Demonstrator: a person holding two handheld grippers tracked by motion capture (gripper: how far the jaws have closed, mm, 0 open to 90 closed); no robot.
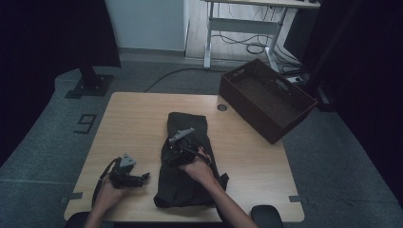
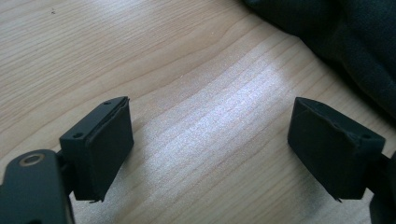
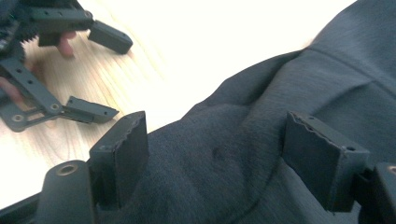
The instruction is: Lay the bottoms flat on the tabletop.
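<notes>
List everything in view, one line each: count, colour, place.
folded garment: one, black, centre of the table, lying flat.
table: one, light wood, with a round grommet near its far edge.
crate: one, dark brown, on the far right corner of the table, overhanging it.
desk: one, white-framed, in the background, cables beneath.
floor marking: one, dark, left of the table.
left gripper: one, black, over bare wood left of the garment, jaws open.
right gripper: one, black, over the garment, jaws open.

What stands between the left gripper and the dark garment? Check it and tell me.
Nothing visible. The left gripper is open over bare table, and the dark garment lies just beyond its jaws. The right gripper is already over the garment, off that path.
</notes>
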